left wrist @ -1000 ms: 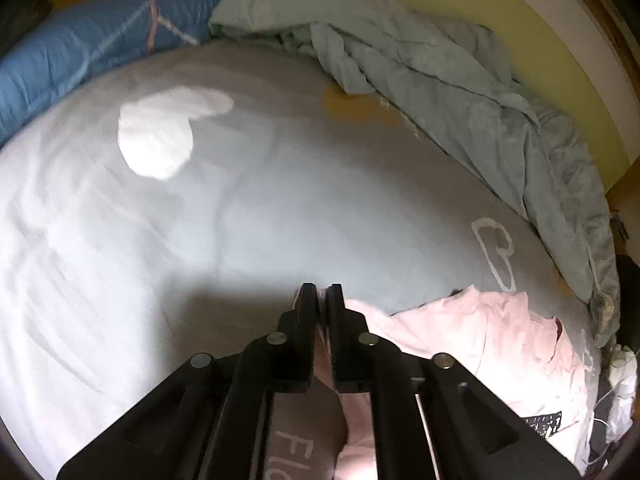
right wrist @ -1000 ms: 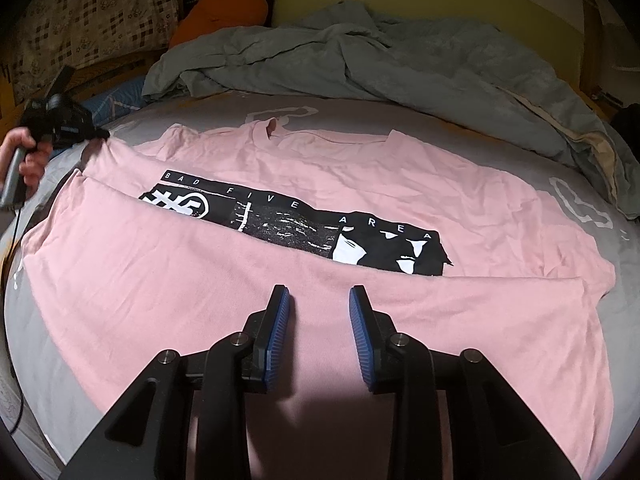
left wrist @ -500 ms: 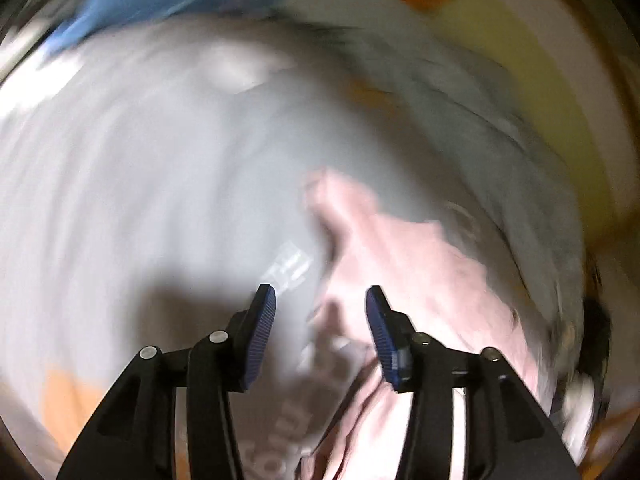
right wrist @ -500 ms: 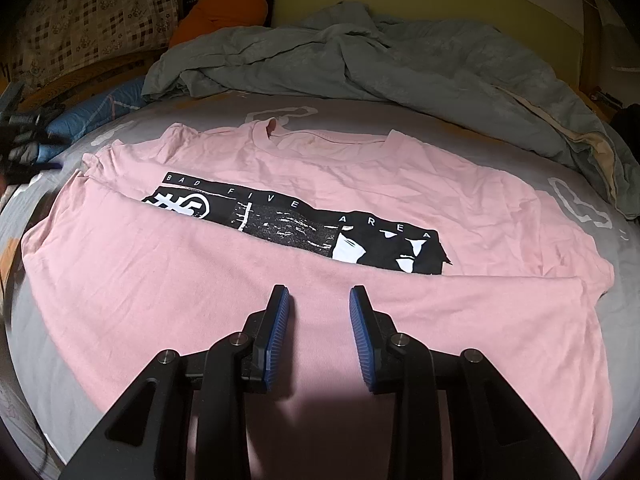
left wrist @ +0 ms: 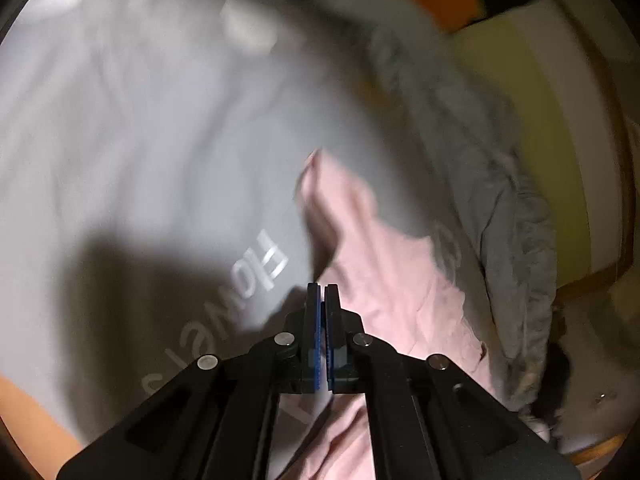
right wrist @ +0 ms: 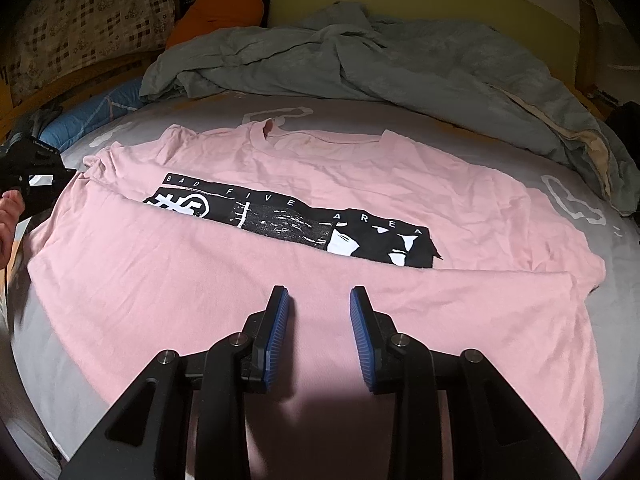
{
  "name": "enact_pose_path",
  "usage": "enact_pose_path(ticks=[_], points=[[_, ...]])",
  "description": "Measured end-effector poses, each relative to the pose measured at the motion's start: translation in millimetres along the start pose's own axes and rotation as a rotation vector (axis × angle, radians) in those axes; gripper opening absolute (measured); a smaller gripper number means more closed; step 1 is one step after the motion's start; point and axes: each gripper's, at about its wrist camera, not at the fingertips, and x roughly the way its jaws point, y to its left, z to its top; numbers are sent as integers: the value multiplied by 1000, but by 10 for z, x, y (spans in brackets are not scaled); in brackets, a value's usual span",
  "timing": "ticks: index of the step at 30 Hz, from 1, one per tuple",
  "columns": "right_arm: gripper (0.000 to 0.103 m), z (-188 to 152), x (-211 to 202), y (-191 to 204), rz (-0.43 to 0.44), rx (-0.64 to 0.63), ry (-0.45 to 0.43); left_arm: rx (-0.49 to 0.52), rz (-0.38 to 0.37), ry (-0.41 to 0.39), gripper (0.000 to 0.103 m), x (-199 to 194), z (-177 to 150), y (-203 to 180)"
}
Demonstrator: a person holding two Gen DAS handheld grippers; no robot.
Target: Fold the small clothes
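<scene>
The right gripper (right wrist: 319, 300) is held over the near folded-up hem of the pink cotton T-shirt with a black printed band (right wrist: 280, 184), its blue pads spread and nothing between them. The shirt is laid flat on the grey bedsheet (right wrist: 500, 148). At the shirt's left sleeve, the left gripper (left wrist: 322, 286) is seen with pads pressed together (no cloth visibly caught). The sleeve is best pinched at its outer edge and drawn inward. Counted: one shirt, two grippers, one rumpled grey-green duvet (right wrist: 400, 56) beyond.
</scene>
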Motion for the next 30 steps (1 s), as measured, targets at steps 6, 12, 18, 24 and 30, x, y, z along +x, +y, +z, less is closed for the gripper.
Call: enact_pose_path(ticks=[6, 12, 18, 24, 30], points=[[33, 28, -43, -105, -15, 42, -8, 567, -278, 20, 0, -266, -443, -1092], [33, 50, -107, -219, -30, 67, -19, 854, -151, 286, 1, 297, -1273, -1315], [33, 79, -173, -288, -36, 78, -33, 900, -114, 286, 2, 278, -1419, -1137], [45, 185, -272, -267, 0, 89, -65, 813, -276, 229, 38, -214, -1098, -1138], [45, 577, -135, -129, 232, 181, -1, 628, -161, 206, 39, -5, -179, -1298]])
